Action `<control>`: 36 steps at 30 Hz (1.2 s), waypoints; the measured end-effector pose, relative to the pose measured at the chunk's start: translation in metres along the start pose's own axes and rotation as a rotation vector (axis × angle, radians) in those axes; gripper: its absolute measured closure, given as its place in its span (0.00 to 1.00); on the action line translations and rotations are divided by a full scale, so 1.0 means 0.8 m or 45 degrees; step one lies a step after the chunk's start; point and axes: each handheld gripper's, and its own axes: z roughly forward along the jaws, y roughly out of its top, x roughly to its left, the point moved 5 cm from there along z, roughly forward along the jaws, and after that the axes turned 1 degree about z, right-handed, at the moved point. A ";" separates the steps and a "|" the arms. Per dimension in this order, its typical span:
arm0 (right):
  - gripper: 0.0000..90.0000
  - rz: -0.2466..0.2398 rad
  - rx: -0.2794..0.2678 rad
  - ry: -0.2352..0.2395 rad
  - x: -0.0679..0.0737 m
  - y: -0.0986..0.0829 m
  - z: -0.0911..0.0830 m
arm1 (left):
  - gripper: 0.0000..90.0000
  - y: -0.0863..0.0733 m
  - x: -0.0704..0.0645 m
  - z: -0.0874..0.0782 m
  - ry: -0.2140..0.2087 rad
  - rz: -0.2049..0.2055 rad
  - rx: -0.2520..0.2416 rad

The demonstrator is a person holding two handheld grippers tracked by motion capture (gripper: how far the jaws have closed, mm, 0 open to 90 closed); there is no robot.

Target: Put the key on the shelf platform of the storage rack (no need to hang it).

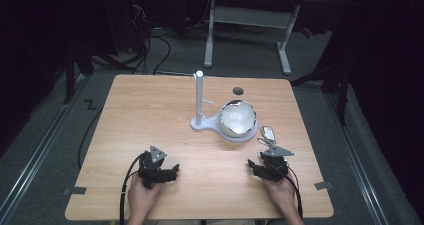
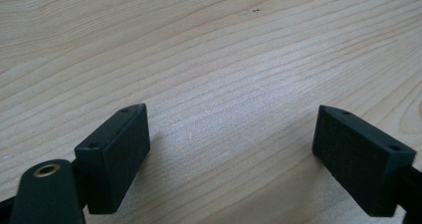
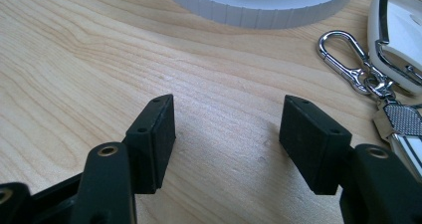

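the car key [image 1: 268,133] lies on the table [image 1: 150,110] by the white bowl [image 1: 238,119], just ahead of the right claw [image 3: 226,119]; it points long-ways away; both claws are wide open and empty; the left claw [image 1: 174,169] is far off

Two hands come in over the near edge of the surface, each holding a gripper low above it. The left gripper [image 1: 159,169] sits toward the near left corner, the right gripper [image 1: 269,166] toward the near right; both have jaws spread apart, holding nothing.
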 end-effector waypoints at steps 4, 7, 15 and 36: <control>0.45 -0.002 -0.001 0.001 0.000 0.000 0.000 | 0.17 0.000 0.000 0.000 0.000 0.000 0.000; 0.46 0.005 -0.002 -0.002 0.001 0.000 0.000 | 0.17 0.000 0.000 0.000 -0.001 0.000 0.000; 0.50 0.042 -0.013 -0.001 -0.002 0.000 -0.002 | 0.17 0.000 0.000 0.000 -0.001 -0.002 -0.002; 0.59 0.105 -0.125 0.000 -0.015 -0.007 -0.036 | 0.17 0.000 0.000 0.000 0.000 0.001 -0.001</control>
